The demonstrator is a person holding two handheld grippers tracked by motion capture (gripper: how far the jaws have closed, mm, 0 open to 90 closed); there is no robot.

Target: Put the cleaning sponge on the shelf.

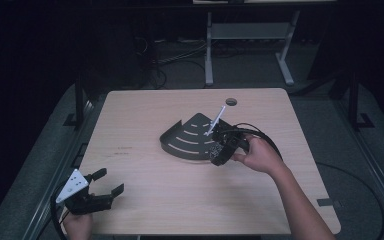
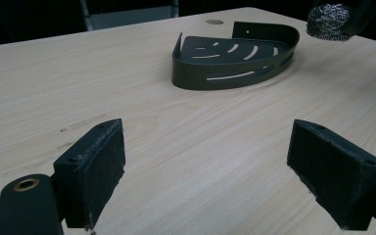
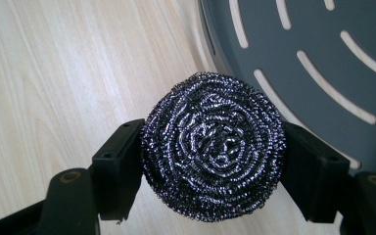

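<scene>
Scourer (image 3: 213, 149) clamped in right gripper (image 3: 213, 161) above slotted corner shelf (image 3: 318, 54) edge.

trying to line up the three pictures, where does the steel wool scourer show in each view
High view: the steel wool scourer sits right of centre, held in the right gripper at the near right edge of the dark corner tray.
Left gripper view: top right corner, beyond the tray.
Right gripper view: centre, clamped between the black pads.
Shared landmark: the slotted corner tray, just beside the scourer in every view.
</scene>
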